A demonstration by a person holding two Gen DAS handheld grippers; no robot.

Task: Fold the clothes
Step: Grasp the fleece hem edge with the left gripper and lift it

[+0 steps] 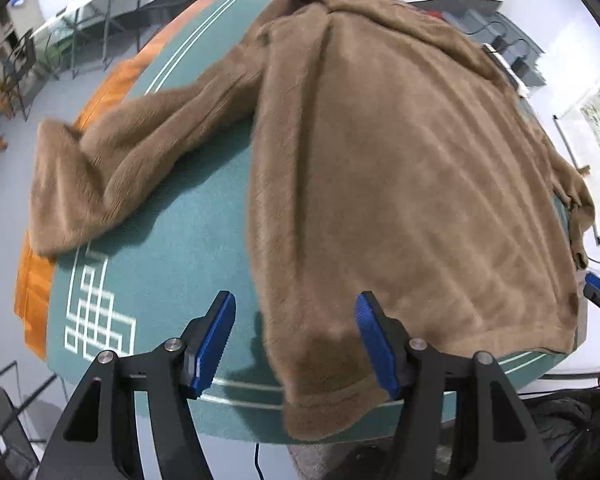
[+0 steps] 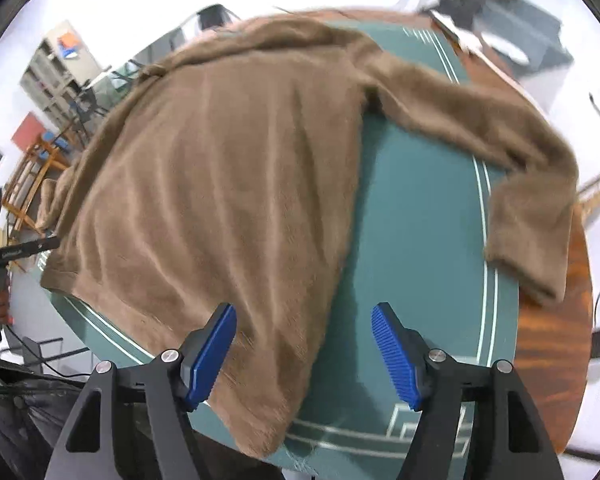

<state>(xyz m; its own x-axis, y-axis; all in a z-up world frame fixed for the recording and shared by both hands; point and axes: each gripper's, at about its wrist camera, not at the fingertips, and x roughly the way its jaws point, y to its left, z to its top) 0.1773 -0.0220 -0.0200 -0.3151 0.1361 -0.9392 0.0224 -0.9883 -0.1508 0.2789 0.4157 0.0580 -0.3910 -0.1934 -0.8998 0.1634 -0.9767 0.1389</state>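
Brown sweater [image 1: 400,168] across green cloth [image 1: 188,216]

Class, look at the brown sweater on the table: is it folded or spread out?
Spread out. The sweater lies flat on the green cloth, body unfolded, with each sleeve stretched out sideways and its hem hanging over the near edge.

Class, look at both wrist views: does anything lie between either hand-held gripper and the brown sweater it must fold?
Nothing visible does. The brown sweater lies spread on the green cloth, its hem corners right below the open left hand-held gripper and right hand-held gripper. No other object lies on the sweater or in the gap between.
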